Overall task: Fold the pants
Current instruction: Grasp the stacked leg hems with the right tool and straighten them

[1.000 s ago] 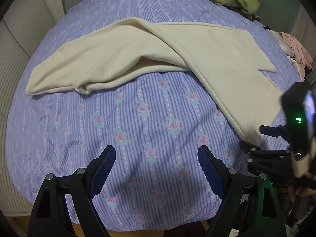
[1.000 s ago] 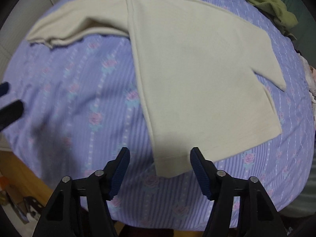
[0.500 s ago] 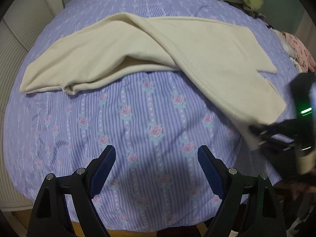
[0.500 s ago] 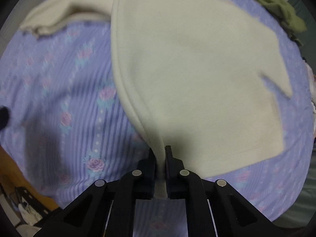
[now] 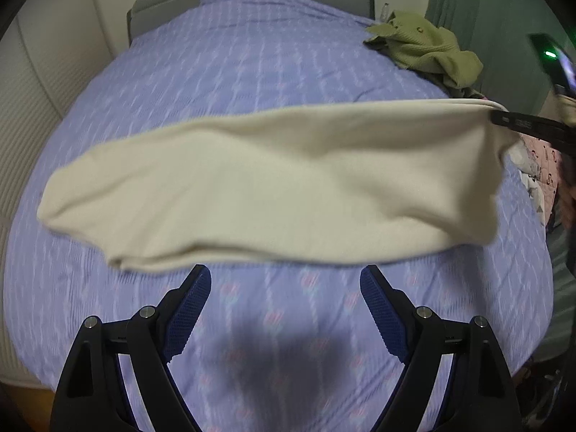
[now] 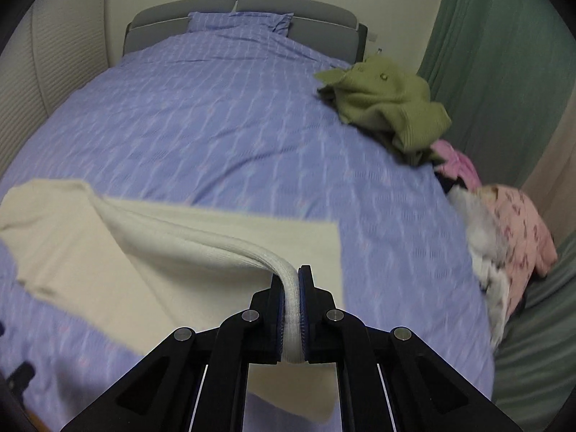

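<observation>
Cream pants (image 5: 273,187) stretch across the purple flowered bedspread (image 5: 234,72), one leg hem lifted at the right. My right gripper (image 6: 293,280) is shut on that ribbed hem (image 6: 292,302) and holds it above the bed; the cream pants (image 6: 108,248) trail down to the left behind it. In the left wrist view the right gripper (image 5: 511,120) shows at the right edge with the cloth hanging from it. My left gripper (image 5: 284,295) is open over bare bedspread just in front of the pants, with nothing between its blue pads (image 5: 190,306).
A green sweater (image 6: 388,104) lies crumpled at the bed's far right. Pink and white clothes (image 6: 511,237) are piled at the right edge. A grey headboard (image 6: 244,10) and pillow stand at the far end. A green curtain (image 6: 504,54) hangs on the right.
My right gripper closed on the leg hem and lifted it up and back. The pants rose off the bedspread on that side. My left gripper stayed open and moved back and upward.
</observation>
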